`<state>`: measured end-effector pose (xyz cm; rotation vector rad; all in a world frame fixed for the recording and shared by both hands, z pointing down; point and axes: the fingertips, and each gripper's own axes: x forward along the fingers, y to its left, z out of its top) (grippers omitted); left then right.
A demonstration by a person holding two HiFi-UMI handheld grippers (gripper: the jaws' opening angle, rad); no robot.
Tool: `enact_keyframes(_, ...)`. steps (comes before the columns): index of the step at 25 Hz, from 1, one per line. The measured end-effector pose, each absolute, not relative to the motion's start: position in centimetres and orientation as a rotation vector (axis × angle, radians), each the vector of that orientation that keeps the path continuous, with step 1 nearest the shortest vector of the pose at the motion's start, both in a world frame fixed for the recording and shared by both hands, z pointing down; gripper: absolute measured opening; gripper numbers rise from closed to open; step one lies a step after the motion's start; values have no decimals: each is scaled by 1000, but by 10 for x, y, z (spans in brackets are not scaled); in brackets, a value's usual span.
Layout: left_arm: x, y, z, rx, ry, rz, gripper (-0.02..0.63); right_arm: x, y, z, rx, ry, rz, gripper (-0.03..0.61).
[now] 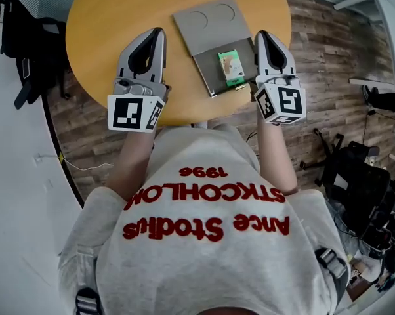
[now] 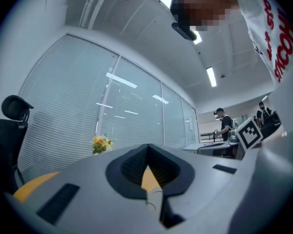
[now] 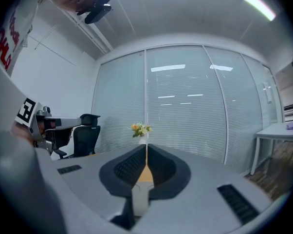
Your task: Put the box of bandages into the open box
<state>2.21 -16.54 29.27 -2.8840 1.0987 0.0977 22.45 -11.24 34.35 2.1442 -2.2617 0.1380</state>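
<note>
We see the bandage box (image 1: 230,67), green, lying flat inside the tray of the open box (image 1: 206,72), toward the tray's right side. The open box is grey and sits on the round yellow counter (image 1: 105,25). Its lid (image 1: 207,23) is folded back flat beyond the tray, with two round dents in it.

The left tool (image 1: 159,33) is left of the open box and apart from it, clenched on nothing. In the left gripper view the jaws stand together, with only a sliver of counter showing past them. The right tool (image 1: 262,35) is just beside the tray's right edge, also clenched and empty, and in the right gripper view its jaws meet at the tip. We cannot tell whether it touches the box. Both tools point away from the person.

In the right gripper view, flowers (image 3: 140,129) stand ahead in front of a glass wall with blinds (image 3: 185,106), with a black office chair (image 3: 87,130) to the left. The person's grey shirt (image 1: 210,254) fills the bottom of the head view, with wood floor (image 1: 329,44) around the counter.
</note>
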Motion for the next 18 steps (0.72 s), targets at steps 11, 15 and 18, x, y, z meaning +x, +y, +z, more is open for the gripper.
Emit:
enact_keyframes(11, 3, -166, 279, -2835, 1154, 156, 6, 203, -119, 317, 2115, -2337, 61, 11)
enact_keyframes(15, -19, -167, 275, -2792, 1236, 165, 6, 186, -128, 309, 2055, -2403, 37, 11)
enact_keyframes(18, -38, -162, 270, -2739, 1309, 163, 6, 169, -135, 303, 1991, -2471, 22, 11)
